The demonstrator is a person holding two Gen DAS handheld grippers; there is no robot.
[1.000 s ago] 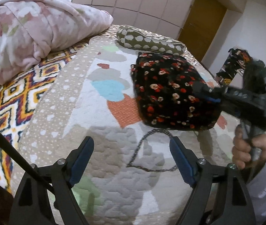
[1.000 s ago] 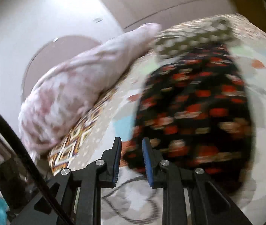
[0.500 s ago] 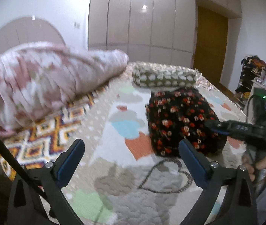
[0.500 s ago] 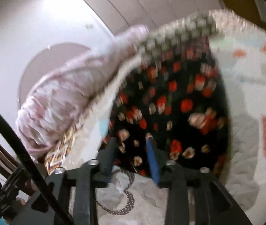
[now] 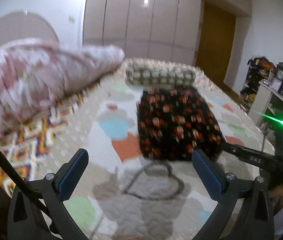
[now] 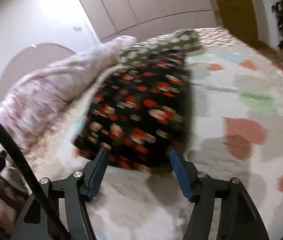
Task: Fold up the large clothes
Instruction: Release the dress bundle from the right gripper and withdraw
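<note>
A black garment with red and cream flowers (image 5: 177,122) lies folded into a compact rectangle on the bed; it also shows in the right wrist view (image 6: 139,112). My left gripper (image 5: 139,162) is open and empty, raised above the quilt in front of the garment. My right gripper (image 6: 138,158) is open and empty, just before the garment's near edge. From the left wrist view the right gripper (image 5: 261,160) appears at the right, beside the garment. Both views are motion-blurred.
A quilt with coloured hearts (image 5: 117,128) covers the bed. A rolled pink floral duvet (image 5: 31,80) lies at the left. A folded olive dotted cloth (image 5: 161,76) sits behind the garment. Shelves (image 5: 271,92) and a wooden door (image 5: 215,40) stand at the right.
My right gripper has opened from shut and let go of the garment, which now rests on the bed. Both grippers have drawn back and tilted up, showing more of the room.
</note>
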